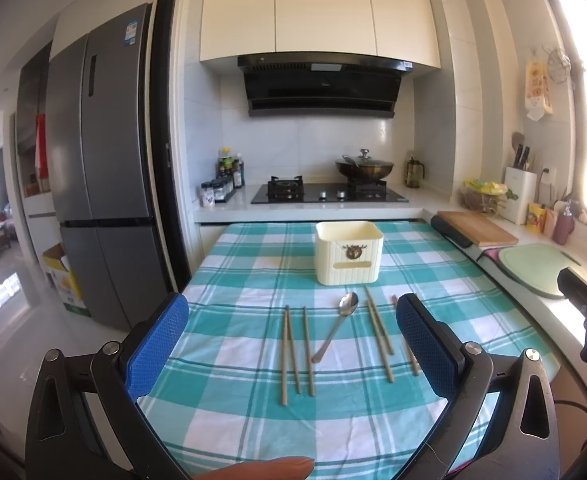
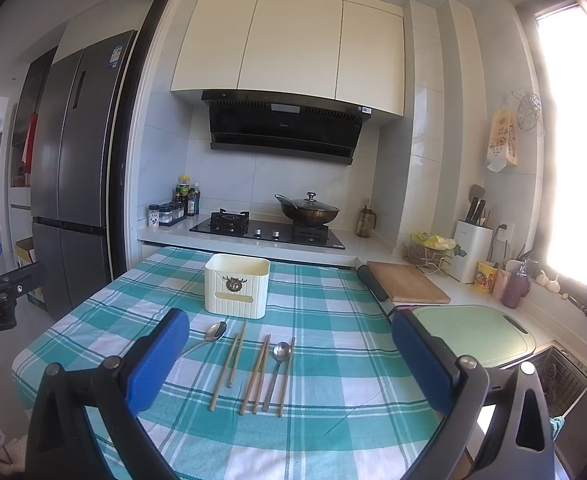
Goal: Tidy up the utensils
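On the teal checked tablecloth [image 1: 245, 264] stands a cream utensil holder [image 1: 348, 252], upright and apart from the utensils. In front of it lie a metal spoon [image 1: 335, 330], three chopsticks [image 1: 293, 350] to its left and a pair of chopsticks [image 1: 379, 336] to its right. My left gripper [image 1: 292, 308] hovers open above them, holding nothing. The right wrist view has the holder [image 2: 236, 285], that spoon [image 2: 209, 338], a second spoon [image 2: 277, 368] and several chopsticks [image 2: 255, 374]. My right gripper [image 2: 290, 320] is open and empty above the cloth.
A wooden cutting board [image 2: 407, 284] and a green board [image 2: 473, 330] lie on the counter to the right, with a sink [image 2: 565, 376] beyond. A stove [image 1: 325, 192] with a lidded wok [image 1: 363, 168] is behind the table. A fridge [image 1: 101, 160] stands left.
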Action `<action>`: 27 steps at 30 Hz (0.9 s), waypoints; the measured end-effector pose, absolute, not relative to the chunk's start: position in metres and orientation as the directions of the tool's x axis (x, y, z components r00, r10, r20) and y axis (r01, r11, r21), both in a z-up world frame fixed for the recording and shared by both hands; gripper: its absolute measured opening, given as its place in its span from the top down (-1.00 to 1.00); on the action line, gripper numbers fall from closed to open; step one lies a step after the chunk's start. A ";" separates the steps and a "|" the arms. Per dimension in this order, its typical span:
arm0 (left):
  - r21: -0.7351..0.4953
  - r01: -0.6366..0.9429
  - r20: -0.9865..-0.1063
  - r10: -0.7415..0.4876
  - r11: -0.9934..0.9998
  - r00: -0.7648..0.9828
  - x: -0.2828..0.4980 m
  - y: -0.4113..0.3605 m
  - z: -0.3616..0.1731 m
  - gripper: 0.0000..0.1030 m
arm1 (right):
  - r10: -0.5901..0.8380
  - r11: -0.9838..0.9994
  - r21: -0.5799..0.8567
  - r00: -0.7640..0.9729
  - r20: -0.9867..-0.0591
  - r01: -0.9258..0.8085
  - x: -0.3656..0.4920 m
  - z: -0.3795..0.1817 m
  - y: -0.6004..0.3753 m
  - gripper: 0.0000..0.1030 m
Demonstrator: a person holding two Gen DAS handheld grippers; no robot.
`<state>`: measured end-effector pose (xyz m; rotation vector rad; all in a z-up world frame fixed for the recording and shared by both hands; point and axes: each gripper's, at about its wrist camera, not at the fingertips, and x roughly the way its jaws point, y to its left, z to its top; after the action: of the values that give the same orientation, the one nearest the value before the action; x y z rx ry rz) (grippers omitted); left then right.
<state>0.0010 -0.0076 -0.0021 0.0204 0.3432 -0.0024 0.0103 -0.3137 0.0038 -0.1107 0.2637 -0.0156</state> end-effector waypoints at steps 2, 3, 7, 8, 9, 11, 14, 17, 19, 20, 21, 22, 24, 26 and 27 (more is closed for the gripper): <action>0.019 0.006 -0.337 0.001 1.000 0.942 0.001 -0.007 -0.002 -1.00 | -0.030 0.994 -0.111 0.965 -0.259 0.001 0.010 0.004 -0.314 -1.00; 0.019 0.006 -0.337 0.001 1.000 0.942 0.001 -0.008 -0.002 -1.00 | -0.030 0.994 -0.110 0.965 -0.259 0.002 0.010 0.003 -0.314 -1.00; 0.018 0.006 -0.337 0.000 1.000 0.941 0.001 -0.008 -0.002 -1.00 | -0.029 0.994 -0.111 0.965 -0.259 0.000 0.010 0.003 -0.314 -1.00; 0.019 0.006 -0.337 0.001 1.000 0.942 0.001 -0.008 -0.002 -1.00 | -0.029 0.994 -0.112 0.965 -0.260 0.000 0.010 0.003 -0.314 -1.00; 0.019 0.006 -0.337 0.001 1.000 0.942 0.001 -0.008 -0.002 -1.00 | -0.029 0.994 -0.112 0.965 -0.261 0.000 0.010 0.003 -0.314 -1.00; 0.019 0.006 -0.337 0.000 1.000 0.942 0.001 -0.008 -0.002 -1.00 | -0.029 0.994 -0.112 0.965 -0.260 0.000 0.010 0.003 -0.314 -1.00; 0.019 0.007 -0.337 0.000 1.000 0.941 0.001 -0.008 -0.002 -1.00 | -0.030 0.994 -0.111 0.965 -0.260 0.001 0.010 0.003 -0.314 -1.00; 0.019 0.008 -0.337 -0.001 1.000 0.941 0.001 -0.009 -0.001 -1.00 | -0.032 0.994 -0.111 0.965 -0.259 0.003 0.010 0.002 -0.314 -1.00; 0.020 0.008 -0.336 -0.001 1.000 0.942 0.001 -0.010 -0.001 -1.00 | -0.032 0.994 -0.109 0.965 -0.259 0.003 0.010 0.002 -0.315 -1.00; 0.022 0.010 -0.335 -0.002 1.000 0.942 0.001 -0.012 0.000 -1.00 | -0.032 0.994 -0.109 0.966 -0.258 0.004 0.011 0.002 -0.315 -1.00; 0.023 0.010 -0.334 -0.002 1.000 0.942 0.001 -0.013 0.000 -1.00 | -0.033 0.994 -0.108 0.966 -0.257 0.005 0.011 0.002 -0.315 -1.00; 0.022 0.012 -0.334 -0.004 1.000 0.942 0.001 -0.014 0.001 -1.00 | -0.034 0.994 -0.108 0.966 -0.258 0.007 0.012 0.002 -0.316 -1.00; 0.022 0.016 -0.335 -0.007 1.000 0.942 0.002 -0.014 0.002 -1.00 | -0.033 0.994 -0.107 0.966 -0.258 0.005 0.012 0.002 -0.316 -1.00; 0.022 0.016 -0.336 -0.008 1.000 0.942 0.002 -0.014 0.002 -1.00 | -0.034 0.994 -0.109 0.966 -0.258 0.006 0.012 0.002 -0.316 -1.00; 0.022 0.016 -0.336 -0.008 1.000 0.942 0.002 -0.014 0.002 -0.99 | -0.033 0.994 -0.109 0.966 -0.258 0.005 0.012 0.002 -0.316 -1.00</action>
<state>0.0019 -0.0138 0.0018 0.0244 0.3421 -0.0125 0.0117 -0.3156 0.0018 -0.1081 0.2627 -0.0196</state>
